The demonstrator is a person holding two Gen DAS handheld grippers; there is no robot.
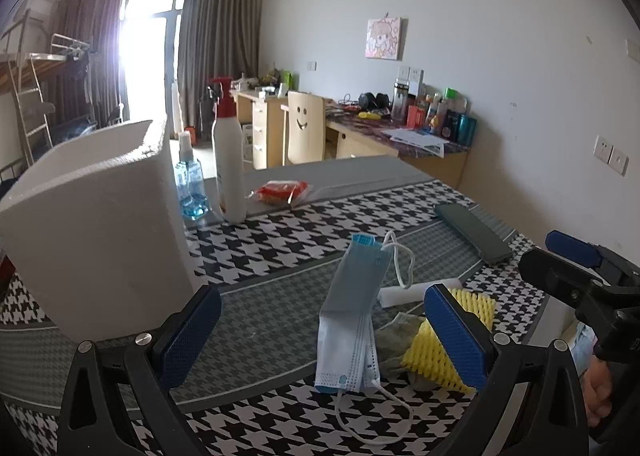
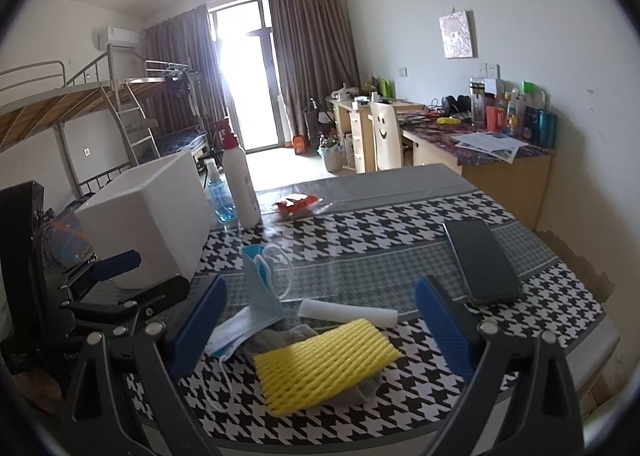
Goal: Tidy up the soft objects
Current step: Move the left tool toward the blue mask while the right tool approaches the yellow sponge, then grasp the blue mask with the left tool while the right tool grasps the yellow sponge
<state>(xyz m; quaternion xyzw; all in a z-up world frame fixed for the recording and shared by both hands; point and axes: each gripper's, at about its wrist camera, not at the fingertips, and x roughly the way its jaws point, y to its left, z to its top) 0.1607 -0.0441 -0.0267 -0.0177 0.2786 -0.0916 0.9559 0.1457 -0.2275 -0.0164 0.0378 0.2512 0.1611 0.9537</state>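
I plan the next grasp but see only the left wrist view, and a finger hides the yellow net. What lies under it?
Observer: The yellow foam net lies flat on a grey cloth.
Operator: Does the right gripper hold something?
Observer: No, the right gripper is open and empty, facing the net.
Operator: The dark slab at right?
Observer: A phone, screen up, apart from the white foam roll.

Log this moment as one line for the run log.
left gripper: open, over face mask | right gripper: open, over yellow foam net | white foam box: nothing visibly placed | stage: pre-grasp
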